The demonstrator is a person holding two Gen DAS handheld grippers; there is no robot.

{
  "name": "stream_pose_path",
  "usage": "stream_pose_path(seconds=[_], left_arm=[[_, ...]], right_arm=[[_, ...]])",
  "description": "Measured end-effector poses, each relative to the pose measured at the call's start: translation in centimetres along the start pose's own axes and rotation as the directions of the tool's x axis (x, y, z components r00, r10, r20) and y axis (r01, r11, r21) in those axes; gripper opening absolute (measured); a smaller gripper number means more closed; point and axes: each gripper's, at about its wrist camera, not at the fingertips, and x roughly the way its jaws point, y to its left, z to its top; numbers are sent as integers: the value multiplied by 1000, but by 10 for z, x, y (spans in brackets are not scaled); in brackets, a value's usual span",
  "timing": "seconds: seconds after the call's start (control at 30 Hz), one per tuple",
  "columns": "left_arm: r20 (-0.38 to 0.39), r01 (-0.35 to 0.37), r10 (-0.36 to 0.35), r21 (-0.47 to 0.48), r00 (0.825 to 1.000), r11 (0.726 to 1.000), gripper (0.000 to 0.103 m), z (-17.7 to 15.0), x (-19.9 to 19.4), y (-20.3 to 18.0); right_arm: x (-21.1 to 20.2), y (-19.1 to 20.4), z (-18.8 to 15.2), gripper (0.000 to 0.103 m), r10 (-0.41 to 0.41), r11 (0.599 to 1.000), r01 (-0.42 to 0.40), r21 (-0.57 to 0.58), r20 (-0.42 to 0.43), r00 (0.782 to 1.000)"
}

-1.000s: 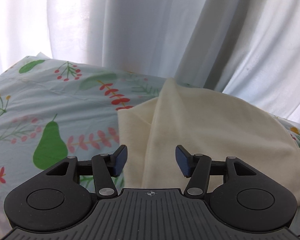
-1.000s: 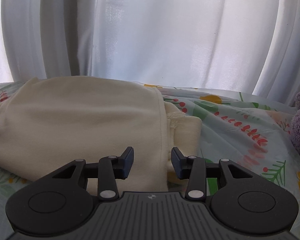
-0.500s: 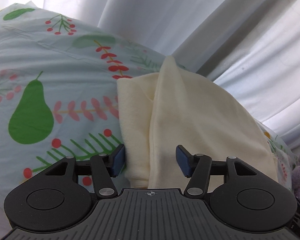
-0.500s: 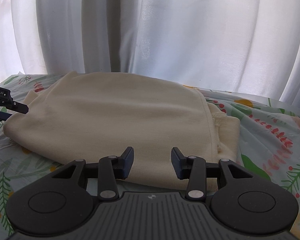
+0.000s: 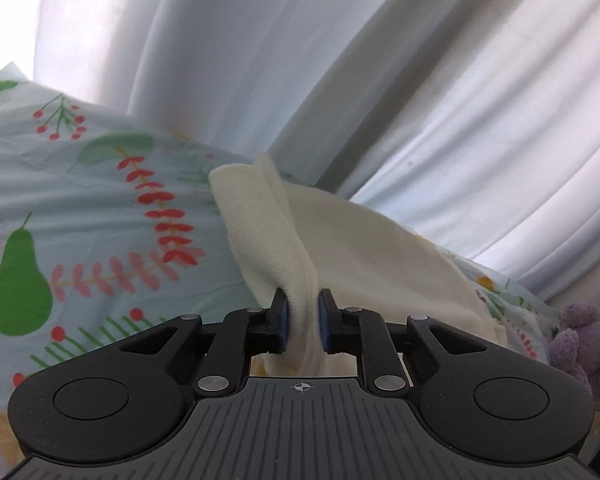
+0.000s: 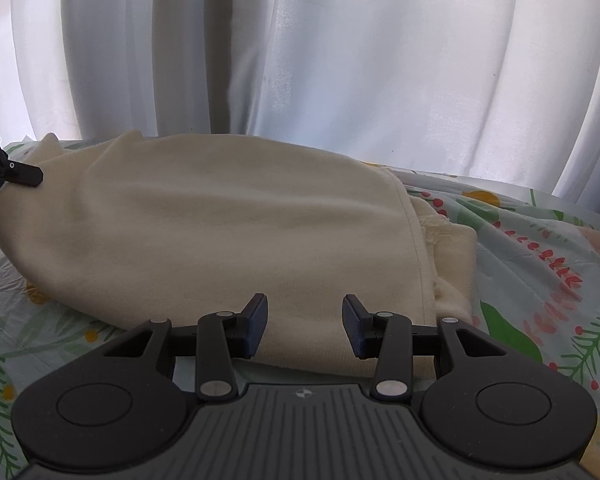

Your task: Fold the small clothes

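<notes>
Fabric is bunched between the closed fingers of my left gripper (image 5: 303, 322), which pinches the near left edge of the cream garment (image 6: 228, 240) lying on the patterned sheet (image 5: 80, 200), while my right gripper (image 6: 304, 326) hovers open over the near right edge. The fold looks barely begun, with the right side ungrasped. Half a second ago the left fingers were open; white curtains (image 6: 300, 60) hang beyond.

Under me is a bed spread with a pale blue sheet (image 6: 540, 256) printed with green pears, red berry sprigs and leafy fronds. A cream garment (image 6: 228, 236) lies directly on it, bunched, with a second layer showing at its right edge. A purple plush toy (image 5: 584, 340) sits on the sheet nearby.
</notes>
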Motion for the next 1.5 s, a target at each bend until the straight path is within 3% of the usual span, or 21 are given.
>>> stream_pose_path(seconds=[0.17, 0.37, 0.43, 0.5, 0.57, 0.67, 0.77, 0.9, 0.93, 1.0, 1.07, 1.13, 1.17, 1.3, 1.37, 1.43, 1.5], left_arm=[[-31, 93, -91, 83, 995, 992, 18, -4, 22, -56], [-156, 75, -52, 146, 986, 986, 18, -39, 82, -91], [-144, 78, -54, 169, 988, 983, 20, -49, 89, -95], [-135, 75, -51, 173, 990, 982, 23, -50, 88, -96], [-139, 90, -62, 204, 988, 975, 39, -50, 78, -101], [-105, 91, -68, 235, 992, 968, 43, -48, 51, -106], [-38, 75, -69, 190, 997, 979, 51, -41, 26, -99], [14, -43, 42, 107, 999, 993, 52, -32, 22, -73], [-5, -72, 73, 92, 997, 993, 51, -32, 27, -67], [-63, -61, 66, 83, 996, 995, 51, -36, 40, -61], [-116, -45, 59, 123, 991, 991, 56, -47, 54, -63], [-94, -102, 126, 224, 988, 969, 59, -59, 58, -73], [-91, -101, 125, 229, 988, 968, 60, -61, 55, -72], [-119, -71, 93, 174, 989, 982, 60, -59, 51, -61], [-137, -58, 81, 162, 987, 985, 60, -59, 48, -57], [-148, -61, 87, 174, 985, 983, 61, -61, 44, -56], [-143, -66, 91, 171, 986, 983, 61, -63, 36, -55]], right_arm=[[2, -10, 5, 41, -26, 998, 26, 50, 10, 1000], [1, -15, 2, 41, -38, 996, 38, 76, -5, 999], [1, -16, 0, 41, -38, 996, 39, 79, -15, 999], [3, -19, -2, 41, -38, 995, 40, 87, -26, 999], [4, -22, -3, 41, -30, 994, 33, 102, -36, 999], [4, -24, -3, 41, -20, 993, 24, 115, -33, 999], [5, -24, -1, 41, -22, 994, 25, 110, -23, 999], [7, -25, -1, 41, -14, 994, 16, 106, -23, 1000], [8, -24, -1, 41, -12, 995, 14, 102, -22, 1000], [10, -22, -1, 41, -6, 996, 8, 89, -27, 1000], [14, -19, 0, 42, 0, 998, 3, 65, -41, 999], [18, -17, 2, 42, -2, 999, 4, 35, -52, 999], [18, -16, 5, 42, 1, 1000, 1, 31, -51, 999], [18, -22, 25, 43, 87, 992, -83, 98, -29, 996], [23, -24, 41, 48, 162, 976, -157, 148, -23, 987], [31, -23, 54, 58, 268, 946, -261, 194, -11, 963], [47, -21, 65, 63, 381, 897, -364, 250, -24, 924]])
